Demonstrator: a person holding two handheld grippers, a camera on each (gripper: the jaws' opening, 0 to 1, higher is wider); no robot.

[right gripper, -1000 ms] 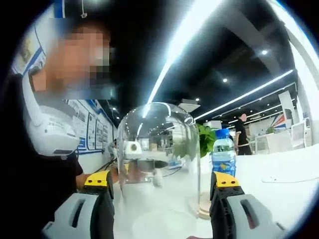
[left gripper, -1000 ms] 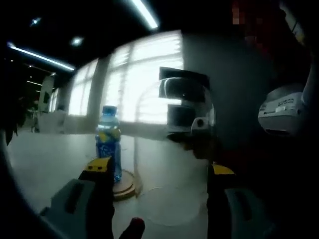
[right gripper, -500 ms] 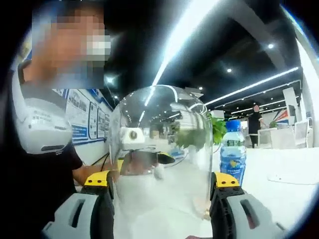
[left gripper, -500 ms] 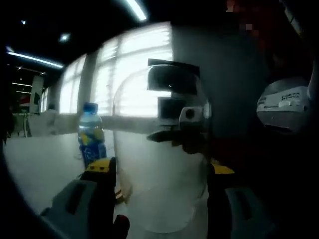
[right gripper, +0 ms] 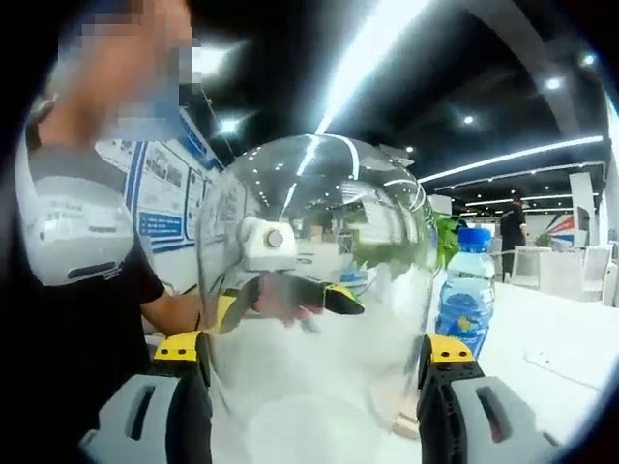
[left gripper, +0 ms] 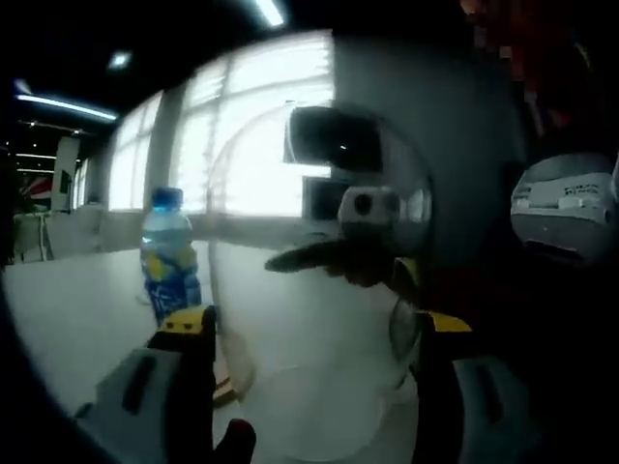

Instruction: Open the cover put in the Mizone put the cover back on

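Two claws (left gripper: pixel 311 333) around glass cover (right gripper: pixel 314 290)

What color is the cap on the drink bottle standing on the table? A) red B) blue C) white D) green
B: the bottle standing past the clear glass dome has a blue cap, and it is blue in the left gripper view too.

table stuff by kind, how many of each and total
Glass dome cover: 1
Mizone bottle: 1
Round wooden base: 1
Total: 3
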